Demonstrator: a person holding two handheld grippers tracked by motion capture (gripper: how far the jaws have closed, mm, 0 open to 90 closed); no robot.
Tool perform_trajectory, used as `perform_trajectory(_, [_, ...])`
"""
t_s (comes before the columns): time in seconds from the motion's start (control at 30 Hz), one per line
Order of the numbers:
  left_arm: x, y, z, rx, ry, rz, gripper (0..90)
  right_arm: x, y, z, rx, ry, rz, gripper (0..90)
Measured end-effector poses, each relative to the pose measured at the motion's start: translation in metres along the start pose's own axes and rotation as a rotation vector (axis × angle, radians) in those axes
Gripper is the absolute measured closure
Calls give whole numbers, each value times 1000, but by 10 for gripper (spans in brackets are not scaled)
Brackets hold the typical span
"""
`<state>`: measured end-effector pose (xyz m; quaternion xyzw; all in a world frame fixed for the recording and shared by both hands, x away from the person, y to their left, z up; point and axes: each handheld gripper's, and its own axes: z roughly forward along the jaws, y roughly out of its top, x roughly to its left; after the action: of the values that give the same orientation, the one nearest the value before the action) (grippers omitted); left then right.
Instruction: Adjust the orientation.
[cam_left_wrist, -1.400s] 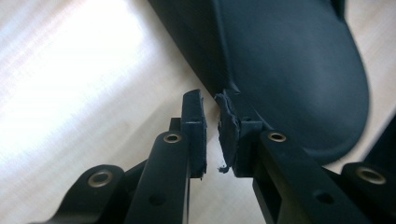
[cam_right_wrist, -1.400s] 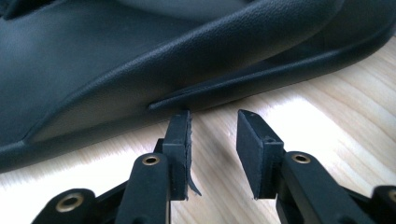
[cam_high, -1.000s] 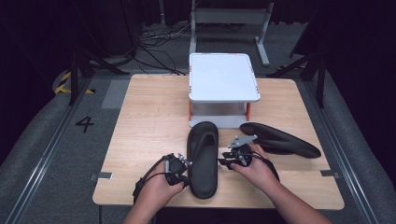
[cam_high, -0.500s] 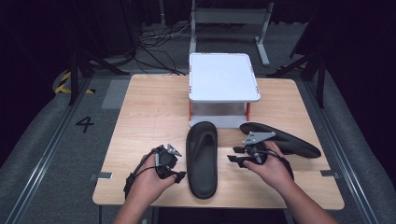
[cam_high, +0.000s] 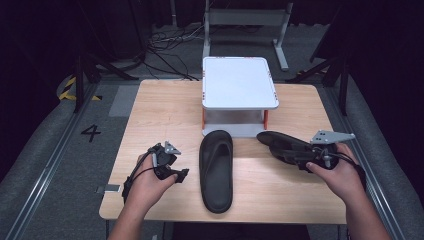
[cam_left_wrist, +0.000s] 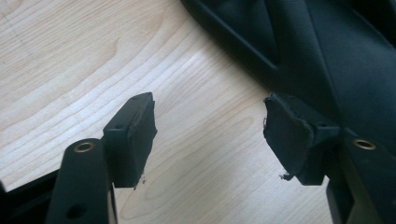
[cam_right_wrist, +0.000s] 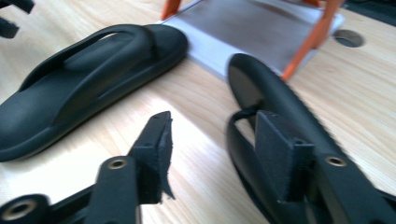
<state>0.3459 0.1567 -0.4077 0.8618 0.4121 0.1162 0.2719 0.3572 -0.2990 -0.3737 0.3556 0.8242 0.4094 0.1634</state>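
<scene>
Two black sandals (cam_high: 216, 170) (cam_high: 285, 145), one white stand (cam_high: 239, 82).

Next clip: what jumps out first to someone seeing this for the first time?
Two black flip-flops on the wooden table: one flip-flop lies flat at the centre, the other flip-flop tipped on its edge to the right. The right gripper stands open beside that one; the left gripper is open beside the centre one. Behind stands a white two-tier stand.

The high view looks forward and down over the whole counter (cam_high: 165, 107). Each tool view sits low and close above its surface; both share the middle flip-flop (cam_high: 216, 169) (cam_right_wrist: 84, 79) (cam_left_wrist: 327, 51).
</scene>
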Motion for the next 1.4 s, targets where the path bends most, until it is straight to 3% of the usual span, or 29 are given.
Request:
perform_trajectory(0.1, [4, -3, 2, 10, -32, 2, 320, -9, -4, -7, 3, -26, 6, 430])
perform_trajectory(0.37, [14, -11, 7, 7, -6, -20, 292, -36, -14, -23, -6, -111, 47, 396])
perform_trajectory(0.53, [13, -13, 10, 13, -10, -27, 292, -47, -21, -18, -46, -133, 67, 386])
perform_trajectory(0.7, [9, -14, 14, 25, -25, -22, 292, -48, -20, -5, -33, -103, 22, 384])
perform_trajectory(0.87, [8, -21, 11, 32, -14, -25, 292, -51, -19, 8, 9, -135, -20, 384])
perform_trajectory(1.0, [9, -27, 6, 28, -6, -33, 293, -54, -16, 14, 25, -130, -42, 386])
perform_trajectory(1.1, [11, -34, 1, 28, 10, -64, 293, -54, -14, 21, 59, -125, -68, 431])
perform_trajectory(1.17, [11, -36, -1, 25, 10, -65, 295, -54, -13, 23, 75, -108, -63, 509])
perform_trajectory(1.3, [11, -37, -2, 22, 9, -67, 296, -51, -10, 22, 105, -99, -102, 548])
perform_trajectory(1.4, [10, -37, -1, 29, 7, -65, 297, -46, -7, 18, 127, -126, -125, 625])
